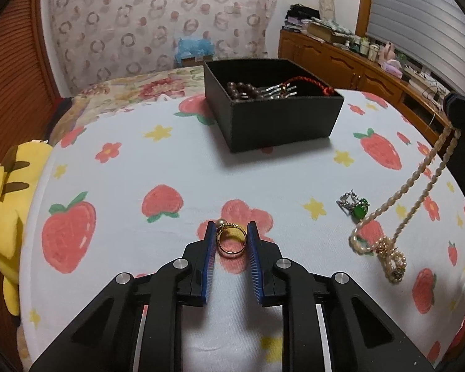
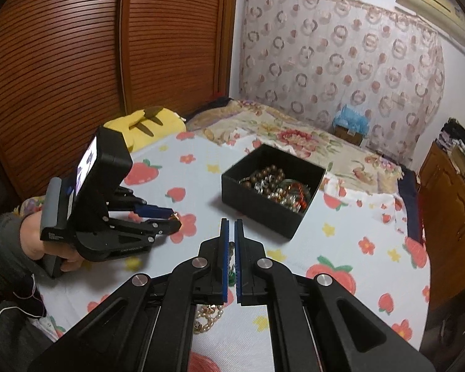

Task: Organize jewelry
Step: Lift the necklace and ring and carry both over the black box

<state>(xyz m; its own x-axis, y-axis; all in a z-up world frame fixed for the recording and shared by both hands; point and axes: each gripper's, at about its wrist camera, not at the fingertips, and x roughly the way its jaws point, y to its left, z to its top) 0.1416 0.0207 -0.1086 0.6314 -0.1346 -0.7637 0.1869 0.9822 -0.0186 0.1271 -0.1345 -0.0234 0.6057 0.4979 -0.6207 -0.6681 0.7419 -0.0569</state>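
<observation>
While the left wrist view looks down along its own blue ribbed pads, the left gripper has a gold ring standing between its fingertips, both pads touching or all but touching the band, so it is clamped on the ring or very nearly so. A small pearl tops the ring at the far-left fingertip. Beyond the fingers sits a matte black rectangular box on a soft white cloth printed with strawberries and flowers; brown round beads, metal pieces and a red braided cord lie inside, partly hidden by the near wall. To the right of the fingers a pearl necklace of small oval beads hangs taut from the right gripper, which is cut off at the frame edge, down to a coiled heap on the cloth. Just beside that strand lies a silver piece with a green stone. A yellow plush toy lies left of the cloth.

From the right wrist view, the right gripper's pads stand almost together with a thin dark gap, gripping the strand, only dimly seen between them. The pearl heap shows below, largely hidden behind the fingers. Ahead and right of the fingertips is the box, its contents a glittering tangle. Left of the fingers, a hand holds the left gripper, tips down on the cloth.
</observation>
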